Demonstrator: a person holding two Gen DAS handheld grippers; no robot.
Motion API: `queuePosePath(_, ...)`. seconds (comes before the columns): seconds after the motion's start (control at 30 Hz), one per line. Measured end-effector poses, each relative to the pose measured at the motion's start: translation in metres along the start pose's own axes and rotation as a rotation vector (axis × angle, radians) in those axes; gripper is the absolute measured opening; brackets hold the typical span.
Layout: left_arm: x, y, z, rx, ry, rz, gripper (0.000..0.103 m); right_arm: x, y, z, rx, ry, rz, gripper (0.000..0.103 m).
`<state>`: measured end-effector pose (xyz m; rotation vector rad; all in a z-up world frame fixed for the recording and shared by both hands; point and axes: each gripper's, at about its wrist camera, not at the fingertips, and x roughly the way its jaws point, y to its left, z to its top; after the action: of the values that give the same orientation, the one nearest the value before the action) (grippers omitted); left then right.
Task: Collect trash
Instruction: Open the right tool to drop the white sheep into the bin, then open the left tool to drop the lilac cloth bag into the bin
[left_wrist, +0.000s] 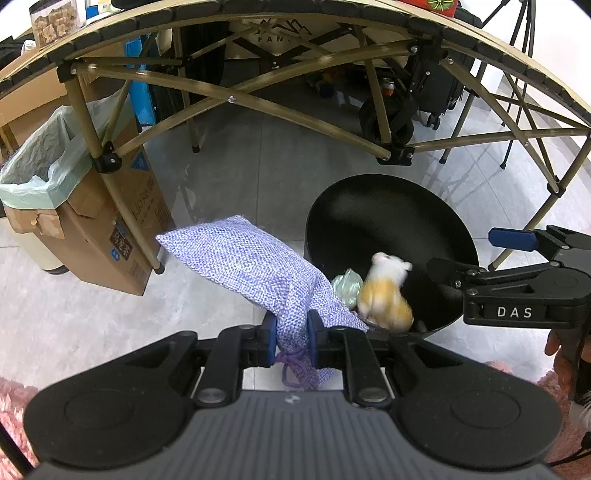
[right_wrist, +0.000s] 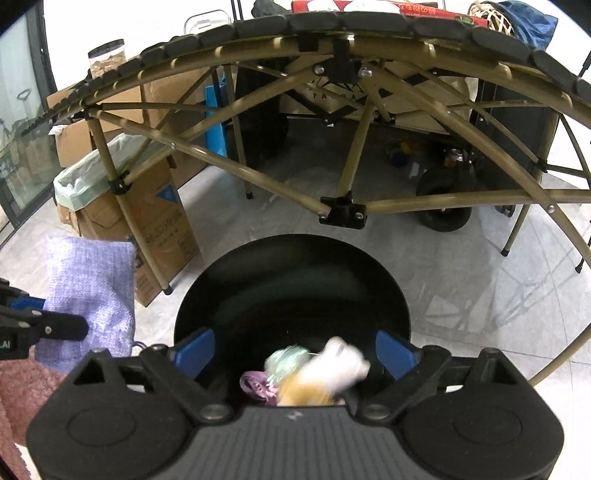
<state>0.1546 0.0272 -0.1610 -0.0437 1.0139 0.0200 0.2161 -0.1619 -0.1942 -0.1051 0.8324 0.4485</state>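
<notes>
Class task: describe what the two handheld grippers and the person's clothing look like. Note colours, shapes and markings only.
Both grippers are matte black with two round discs, linkage arms and blue finger pads. The left gripper has a ribbed grey centre plate. The right gripper looks the same and carries white letters DAS on its side. A fluffy pink sleeve is worn.

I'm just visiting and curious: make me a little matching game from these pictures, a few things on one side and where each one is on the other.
Things:
1. purple woven pouch
2. white and orange crumpled item
3. green bag liner
4. right gripper

Places or states:
A. lining the cardboard box
B. blurred, over the black bin
C. clamped in the left gripper
D. jaws wide apart above the bin

Pairs: 1-C, 2-B, 3-A, 4-D
</notes>
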Motion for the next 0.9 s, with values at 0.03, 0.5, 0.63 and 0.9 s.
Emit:
queuePosePath(0.03, 0.0, 0.0, 0.0, 0.001, -0.001, 0.001, 0.017, 0.0, 0.0, 0.0, -0.001, -0.001, -0.005, 0.101)
queuePosePath(0.5, -0.01, -0.01, 0.0, 0.041, -0.027, 0.016, 0.017, -0.014, -0.017, 0.0, 0.06, -0.025, -0.086, 0.103)
queuePosePath(0.63, -0.011, -0.017, 0.001, 0.057, -0.027, 0.013, 0.017, -0.019, -0.024, 0.001, 0.085, -0.035, -0.107, 0.103)
queuePosePath(0.9, -0.009, -0.039, 0.01, 0.106, -0.038, -0.009, 0.017, -0.031, -0.039, 0.003, 0.13, -0.048, -0.15, 0.103)
